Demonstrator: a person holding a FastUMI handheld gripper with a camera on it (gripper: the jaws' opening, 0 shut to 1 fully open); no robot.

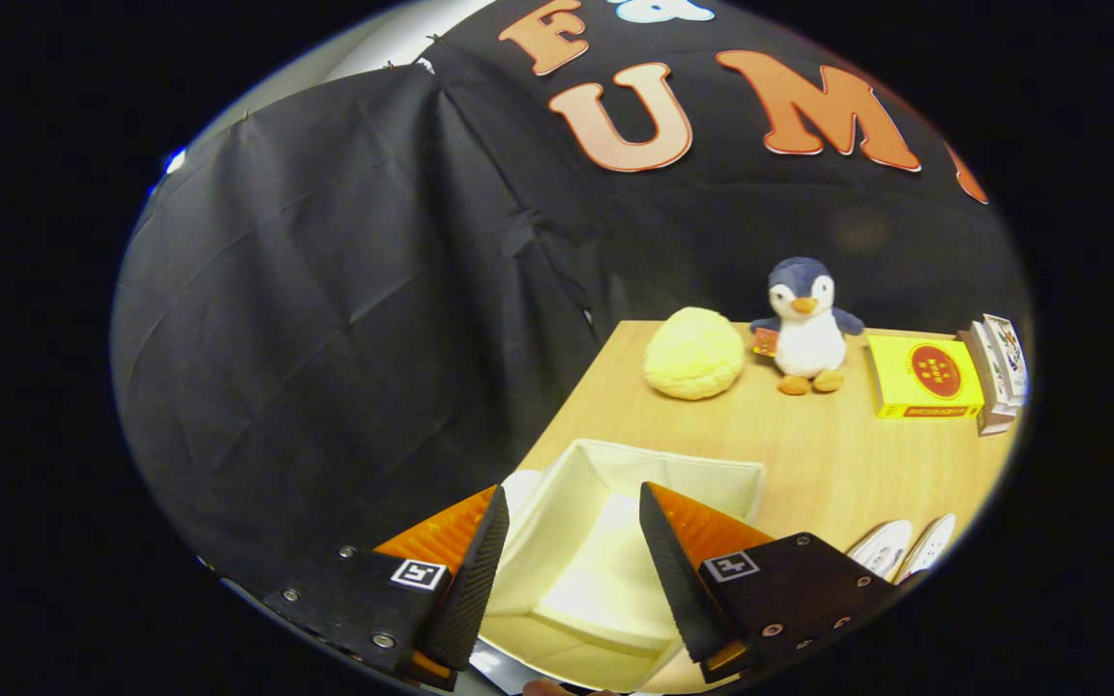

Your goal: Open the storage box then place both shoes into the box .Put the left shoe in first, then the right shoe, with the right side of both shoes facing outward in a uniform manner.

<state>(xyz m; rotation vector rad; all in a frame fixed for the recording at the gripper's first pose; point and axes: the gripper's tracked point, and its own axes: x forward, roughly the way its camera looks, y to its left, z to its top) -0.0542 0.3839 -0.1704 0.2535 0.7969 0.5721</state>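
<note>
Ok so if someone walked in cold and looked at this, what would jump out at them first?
Probably the open gripper, its fingers spread with nothing between them, hanging above the open cream storage box at the near corner of the wooden table. Beyond the box, a fluffy yellow ball and a plush penguin stand side by side at the table's far edge, a yellow box next to the penguin. The white shoes wait beside the storage box, off the gripper's right finger.
</note>
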